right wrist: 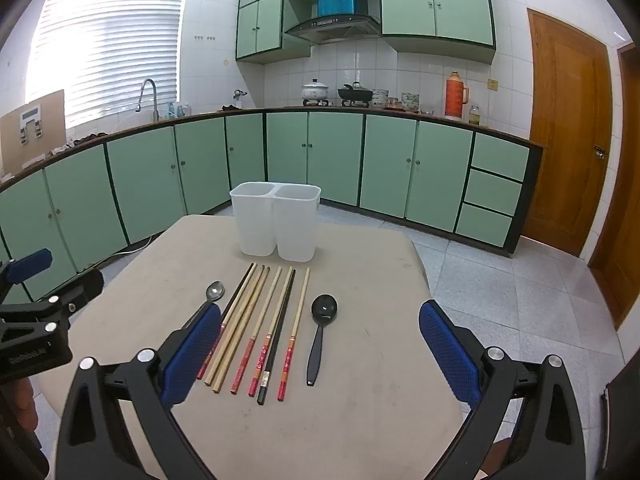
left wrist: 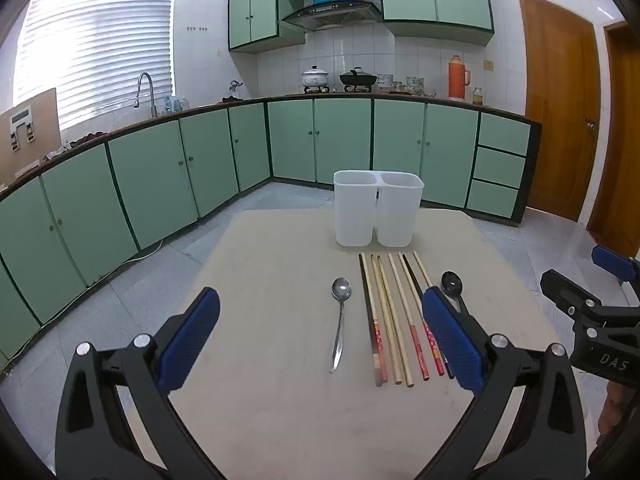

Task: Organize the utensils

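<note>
On the beige tabletop (right wrist: 360, 420) I see, from the left, a shiny metal spoon (left wrist: 340, 320), then a row of wooden and black chopsticks (right wrist: 256, 332), then a black plastic spoon (right wrist: 320, 332). All lie flat near the middle. Behind them, close to the far edge, stands a white plastic two-compartment holder (right wrist: 276, 220). My left gripper (left wrist: 320, 344) and right gripper (right wrist: 320, 356) are both released wide and grasp nothing. Nothing blocks the holder.

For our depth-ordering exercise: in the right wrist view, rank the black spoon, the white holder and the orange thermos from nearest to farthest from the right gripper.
1. Black spoon: on the table, just ahead of the open right gripper.
2. White holder: at the table's far edge.
3. Orange thermos: on the far counter, right.
</note>
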The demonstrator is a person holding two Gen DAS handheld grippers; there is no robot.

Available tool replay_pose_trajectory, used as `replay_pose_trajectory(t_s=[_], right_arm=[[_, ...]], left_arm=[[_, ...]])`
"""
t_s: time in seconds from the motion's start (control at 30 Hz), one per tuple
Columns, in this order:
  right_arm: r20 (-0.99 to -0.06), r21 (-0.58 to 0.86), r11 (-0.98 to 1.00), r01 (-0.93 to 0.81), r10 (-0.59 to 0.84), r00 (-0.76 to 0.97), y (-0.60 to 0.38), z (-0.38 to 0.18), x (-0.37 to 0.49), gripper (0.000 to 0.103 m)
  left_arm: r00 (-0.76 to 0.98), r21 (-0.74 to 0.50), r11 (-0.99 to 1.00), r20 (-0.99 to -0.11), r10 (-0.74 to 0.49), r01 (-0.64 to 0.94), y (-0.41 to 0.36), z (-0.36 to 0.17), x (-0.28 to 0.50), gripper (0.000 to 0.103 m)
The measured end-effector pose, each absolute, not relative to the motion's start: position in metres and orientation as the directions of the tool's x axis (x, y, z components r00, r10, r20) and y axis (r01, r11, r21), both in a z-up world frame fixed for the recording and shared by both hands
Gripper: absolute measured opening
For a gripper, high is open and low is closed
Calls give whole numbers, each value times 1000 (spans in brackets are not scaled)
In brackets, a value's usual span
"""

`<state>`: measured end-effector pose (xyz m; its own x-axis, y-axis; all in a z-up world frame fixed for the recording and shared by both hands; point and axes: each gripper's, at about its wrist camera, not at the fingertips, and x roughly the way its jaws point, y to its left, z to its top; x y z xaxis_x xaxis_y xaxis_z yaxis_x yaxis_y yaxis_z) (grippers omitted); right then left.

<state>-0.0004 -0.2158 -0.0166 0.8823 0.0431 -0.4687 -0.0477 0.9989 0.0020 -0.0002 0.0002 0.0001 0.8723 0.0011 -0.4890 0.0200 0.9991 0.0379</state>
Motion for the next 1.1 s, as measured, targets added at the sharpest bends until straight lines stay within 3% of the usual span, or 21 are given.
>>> replay_pose_trajectory(t_s=[1.1], right_arm=[[-468,7,999,-49,46,883,-217,-12,0,97]], left_arm=[[878,42,999,-479,8,14,3,6,-2,98]])
